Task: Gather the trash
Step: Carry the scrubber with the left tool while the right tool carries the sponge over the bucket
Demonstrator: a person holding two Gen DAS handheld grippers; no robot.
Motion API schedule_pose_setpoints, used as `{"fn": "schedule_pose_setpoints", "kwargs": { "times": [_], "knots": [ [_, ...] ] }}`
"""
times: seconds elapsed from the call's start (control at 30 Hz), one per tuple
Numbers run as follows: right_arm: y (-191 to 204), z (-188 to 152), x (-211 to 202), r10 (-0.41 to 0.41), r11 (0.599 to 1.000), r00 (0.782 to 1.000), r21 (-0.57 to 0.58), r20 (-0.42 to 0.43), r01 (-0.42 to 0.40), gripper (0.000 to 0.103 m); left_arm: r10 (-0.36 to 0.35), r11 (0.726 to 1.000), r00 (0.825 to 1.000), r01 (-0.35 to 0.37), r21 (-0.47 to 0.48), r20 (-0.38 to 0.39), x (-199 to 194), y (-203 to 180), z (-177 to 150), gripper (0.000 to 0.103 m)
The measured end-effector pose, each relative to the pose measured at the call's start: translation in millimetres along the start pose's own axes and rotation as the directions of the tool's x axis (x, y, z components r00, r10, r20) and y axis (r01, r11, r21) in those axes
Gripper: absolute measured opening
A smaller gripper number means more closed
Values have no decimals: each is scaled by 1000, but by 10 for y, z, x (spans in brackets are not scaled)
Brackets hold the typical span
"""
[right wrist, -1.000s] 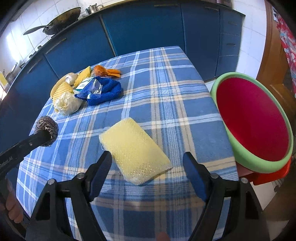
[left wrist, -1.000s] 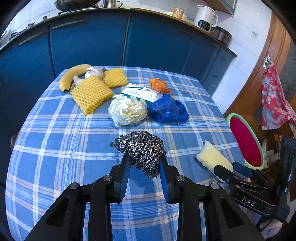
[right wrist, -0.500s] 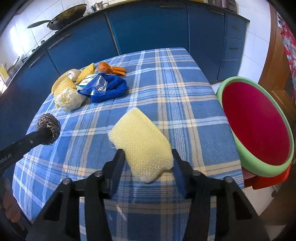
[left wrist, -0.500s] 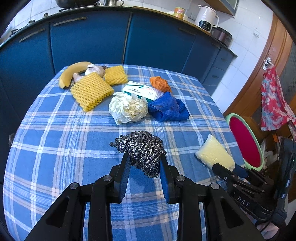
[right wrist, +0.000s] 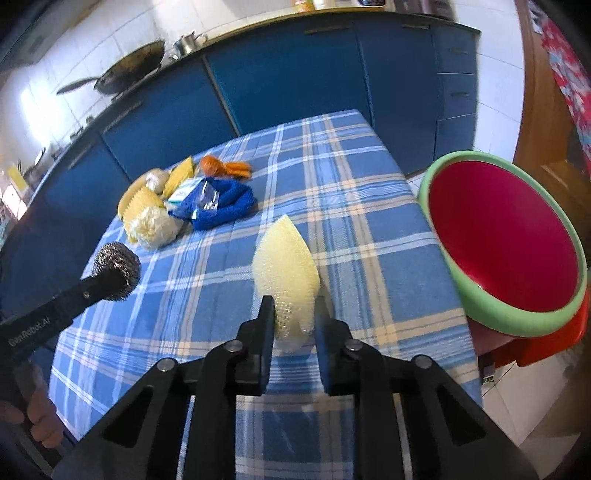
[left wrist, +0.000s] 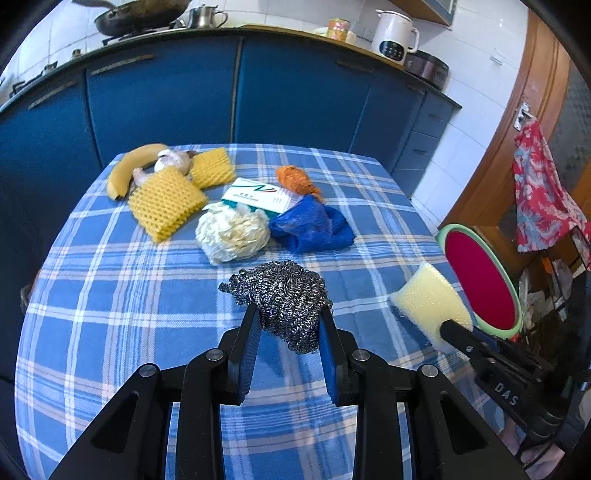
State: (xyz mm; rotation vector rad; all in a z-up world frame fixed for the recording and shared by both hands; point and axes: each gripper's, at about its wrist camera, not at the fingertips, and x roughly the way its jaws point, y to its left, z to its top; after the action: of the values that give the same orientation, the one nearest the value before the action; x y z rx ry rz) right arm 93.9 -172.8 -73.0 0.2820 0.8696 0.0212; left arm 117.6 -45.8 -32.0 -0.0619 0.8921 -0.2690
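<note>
Nearest in the left wrist view, the left gripper (left wrist: pixel 288 325) has its two fingers closed on a steel wool scourer (left wrist: pixel 282 299), which bulges above and below the pads and is held clear of the blue checked tablecloth (left wrist: pixel 110 295). In the right wrist view, the right gripper (right wrist: pixel 293 317) pinches a pale yellow sponge (right wrist: pixel 284 262) by its near end; the sponge stands on edge between the fingers, its far tip pointing away over the cloth. Seen from the left camera the same sponge sits at the right edge of the table, just beside the red basin (right wrist: pixel 498 236) with a green rim, which stands off the table's right side (on what looks like a red stool).

Further back, in the middle of the table, a crumpled white plastic bag (left wrist: pixel 232 232) lies touching a blue mesh cloth (left wrist: pixel 310 229), with a flat white-and-green box (left wrist: pixel 255 194) partly under both. An orange net (left wrist: pixel 295 179) lies just behind the blue cloth. Toward the far left corner are two yellow foam fruit nets (left wrist: pixel 166 203), a banana (left wrist: pixel 129 168) and a garlic bulb (left wrist: pixel 171 160), all close together.

Beyond the table stand blue kitchen cabinets (left wrist: pixel 295 92), with a wok (left wrist: pixel 136 16) and a white kettle (left wrist: pixel 395 37) on the counter.
</note>
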Motion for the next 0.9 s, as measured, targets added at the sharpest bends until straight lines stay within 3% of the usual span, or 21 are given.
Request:
{"fn": "schedule_pose_setpoints", "kwargs": {
  "times": [0.47, 0.9],
  "knots": [
    [-519, 123, -625, -36, 995, 988, 101, 148, 21, 21, -40, 987, 999, 38, 156, 13, 67, -755, 192, 31],
    [-1353, 111, -856, -157, 964, 972, 243, 175, 112, 21, -117, 943, 993, 115, 311, -14, 377, -1732, 344, 31]
  ]
}}
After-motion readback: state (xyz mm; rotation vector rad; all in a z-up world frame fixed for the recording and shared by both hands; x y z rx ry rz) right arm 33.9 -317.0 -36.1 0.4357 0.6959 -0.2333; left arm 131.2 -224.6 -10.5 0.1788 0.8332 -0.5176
